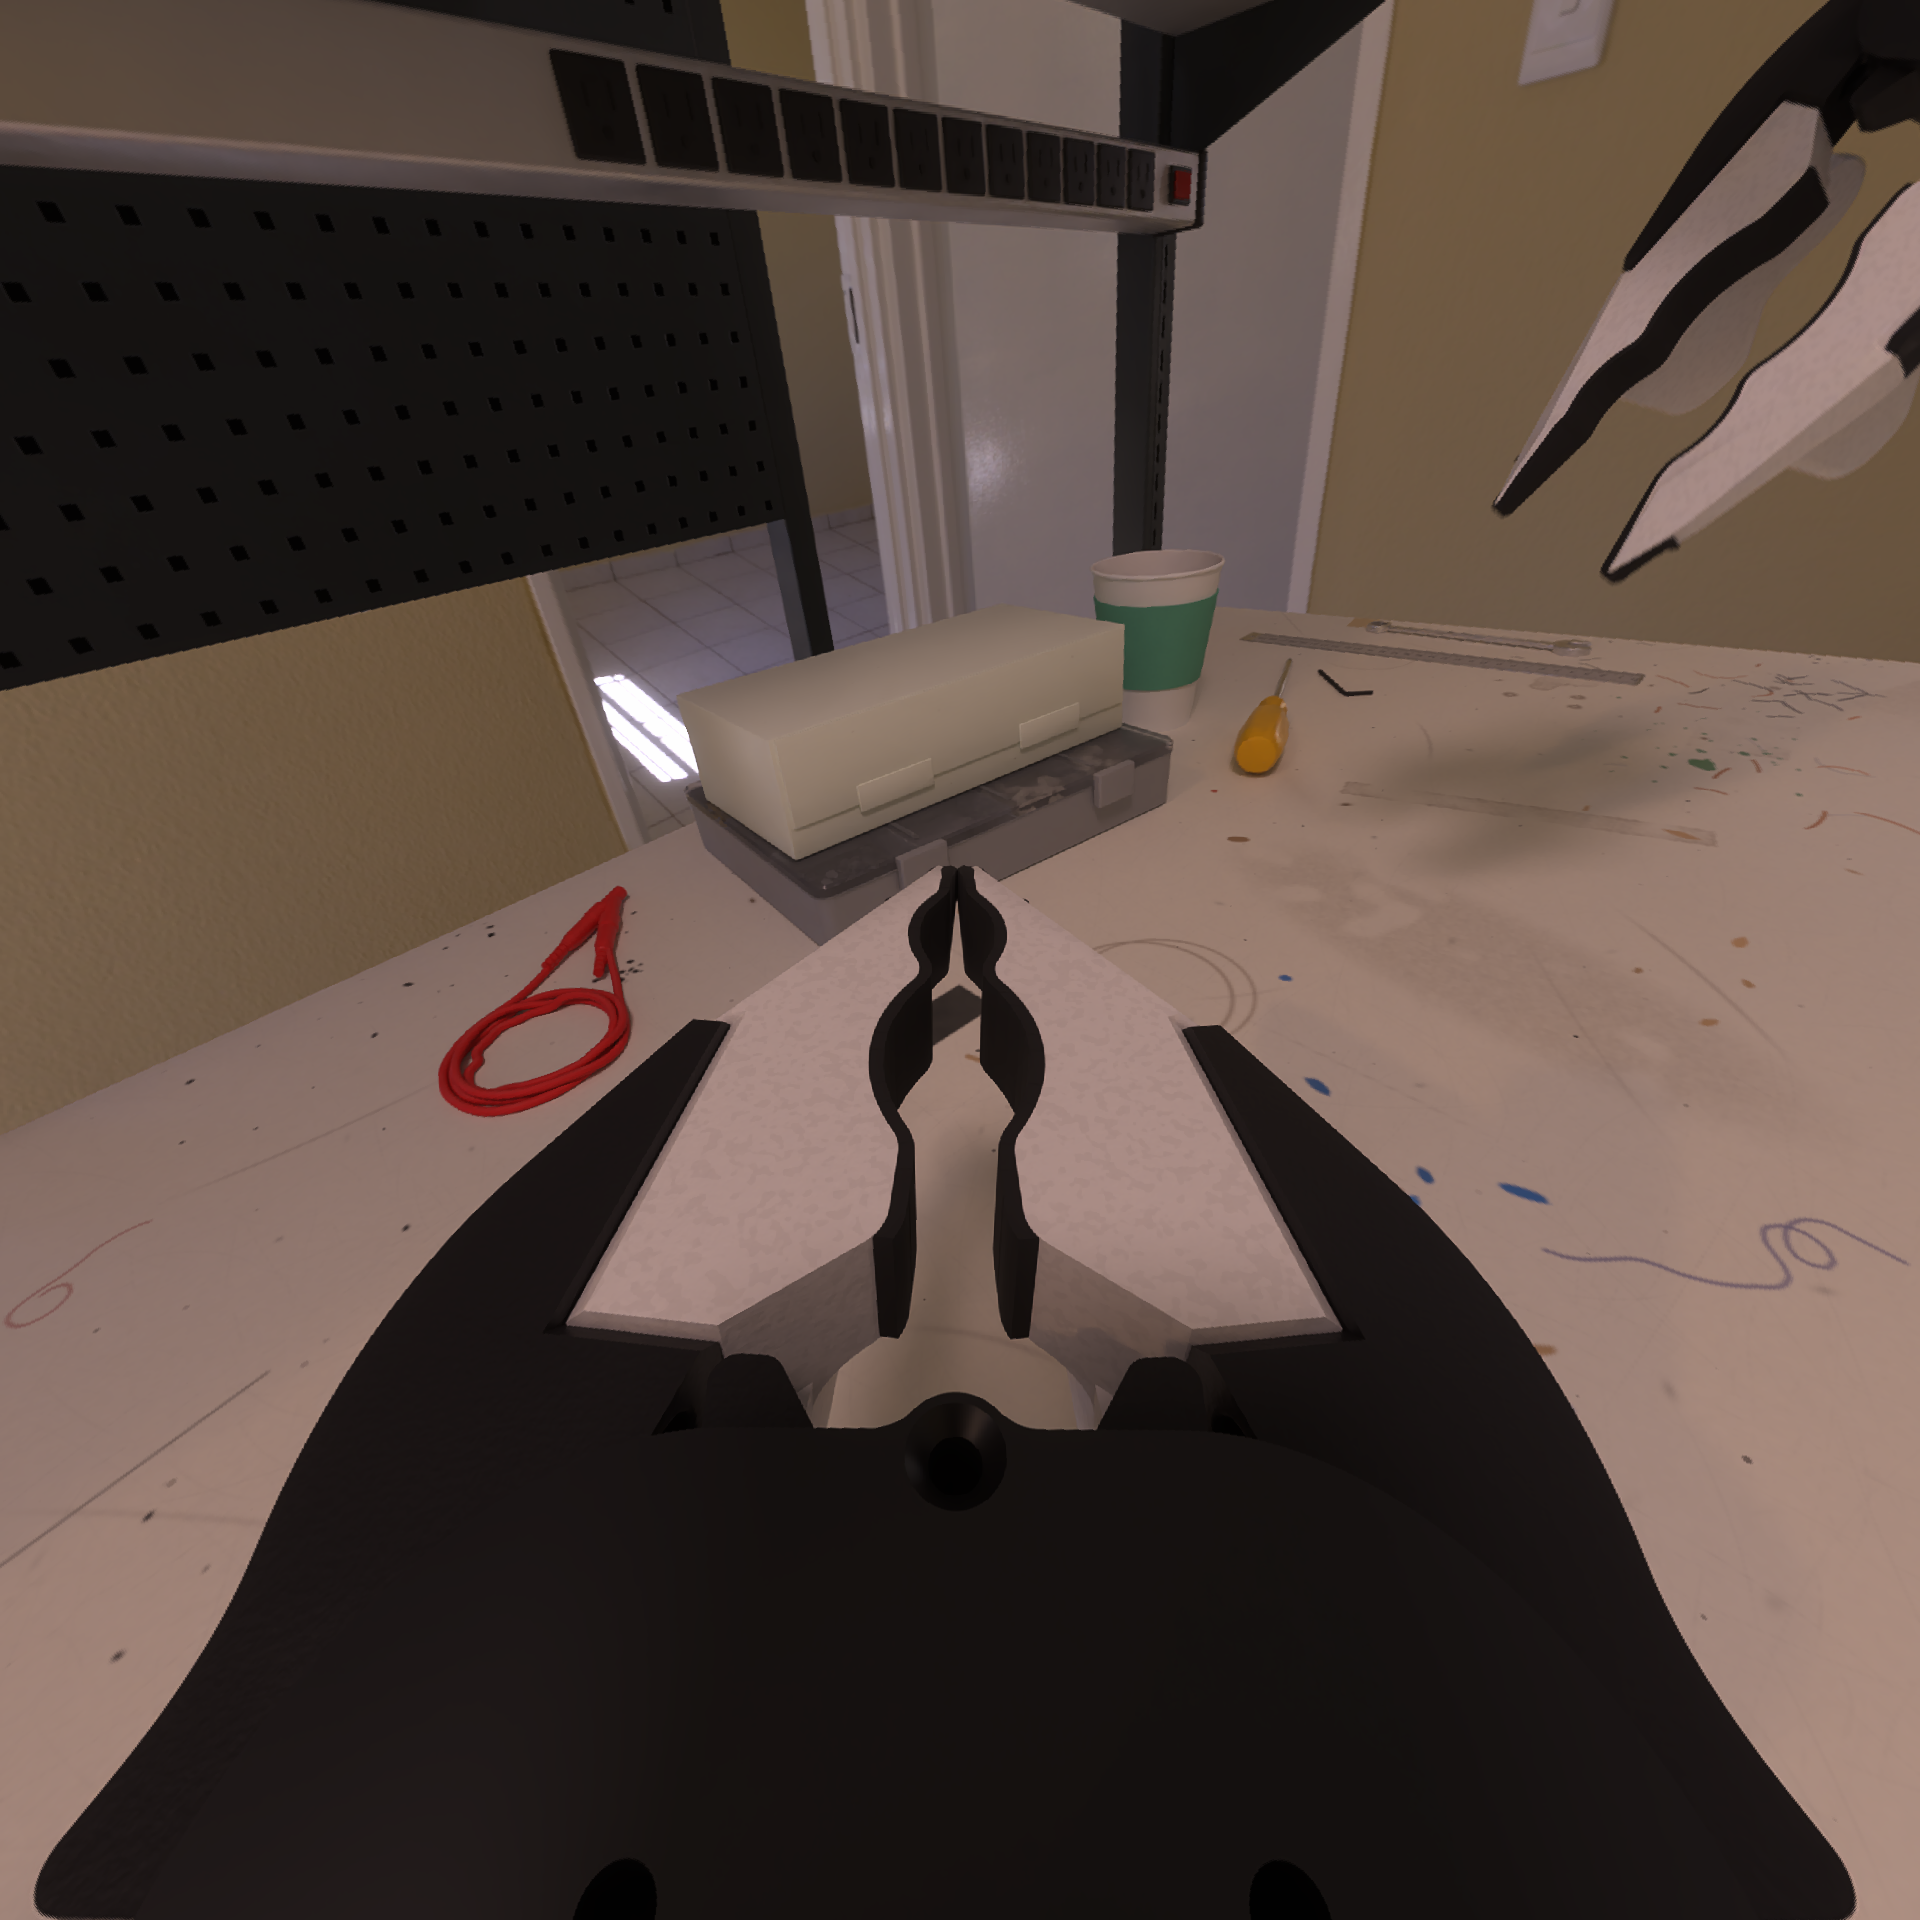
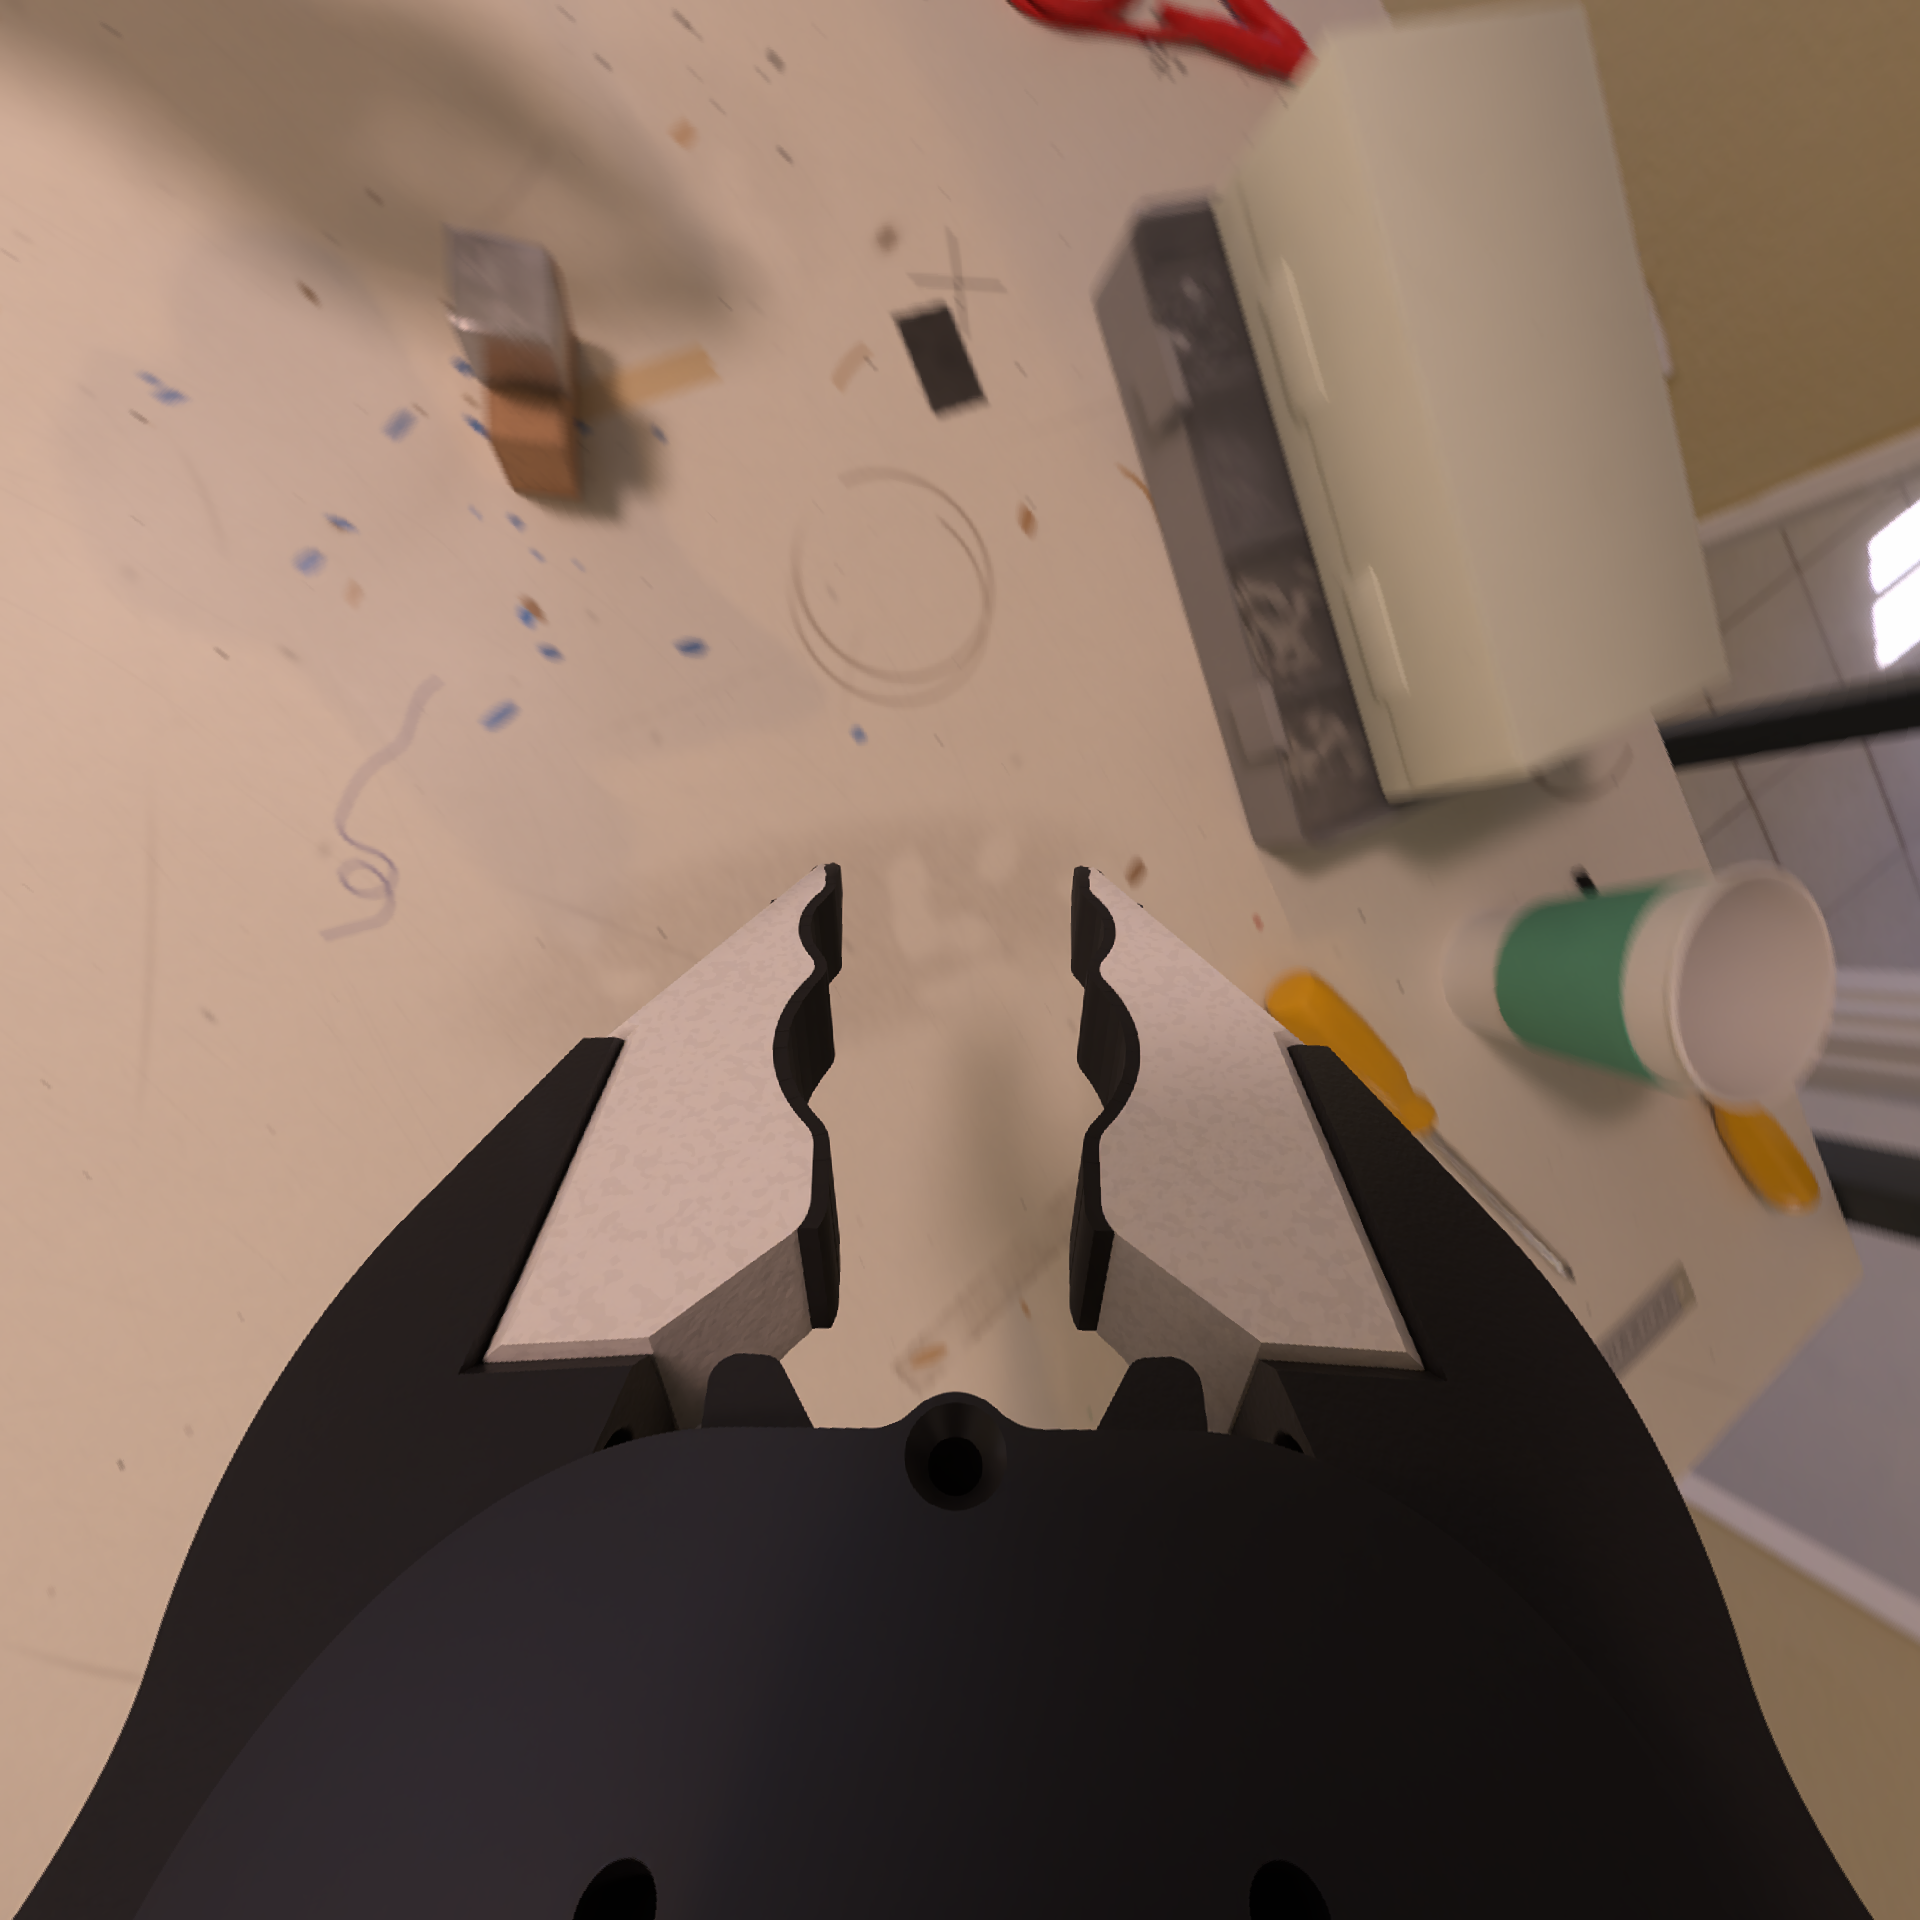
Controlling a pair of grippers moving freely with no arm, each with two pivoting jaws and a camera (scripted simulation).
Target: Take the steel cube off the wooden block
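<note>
Two grippers we see above the table [image 2: 260,1091]: our left gripper [image 1: 957,875] has its fingers pressed together, empty; our right gripper [image 2: 956,873] hangs with fingers apart. Well ahead, the steel cube [image 2: 499,283] sits on the wooden block [image 2: 535,431].

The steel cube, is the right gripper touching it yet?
Apart. The right wrist view shows the right gripper open above bare tabletop, with the steel cube sitting on the wooden block far off toward the upper left.
</note>
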